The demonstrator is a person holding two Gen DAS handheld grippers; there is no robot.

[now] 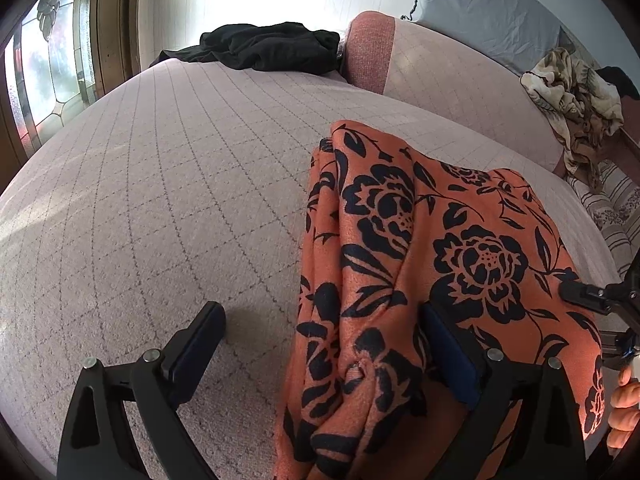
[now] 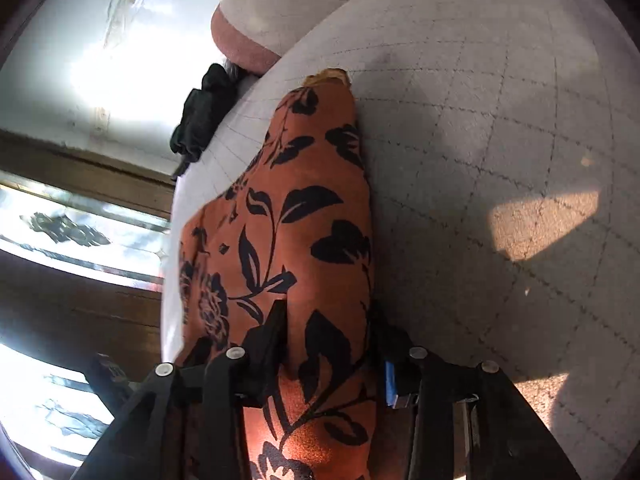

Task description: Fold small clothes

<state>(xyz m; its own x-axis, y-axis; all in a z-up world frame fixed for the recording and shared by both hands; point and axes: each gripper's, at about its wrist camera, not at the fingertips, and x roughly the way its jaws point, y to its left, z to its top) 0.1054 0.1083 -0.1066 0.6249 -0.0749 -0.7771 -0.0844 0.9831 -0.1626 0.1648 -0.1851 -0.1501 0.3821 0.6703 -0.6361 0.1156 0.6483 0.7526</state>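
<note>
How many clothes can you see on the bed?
2: the orange flowery cloth lying near the tongs, and a black garment at the bed's far edge. A crumpled beige pile sits off to the side; more may be hidden.

Orange cloth (image 1: 460,240) — black floral print — on grey-gridded pinkish bedcover (image 1: 160,200)

Both grippers are black with silver round screws. The left gripper (image 1: 320,344) has dark blue pads. The right gripper (image 2: 332,344) shows a blue pad edge beside its screws.

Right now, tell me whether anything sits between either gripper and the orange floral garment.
Nothing visible does. The orange floral garment already lies between the fingers of the right gripper, and its bunched edge sits between the wide-open fingers of the left gripper on the quilted bed cover.
</note>
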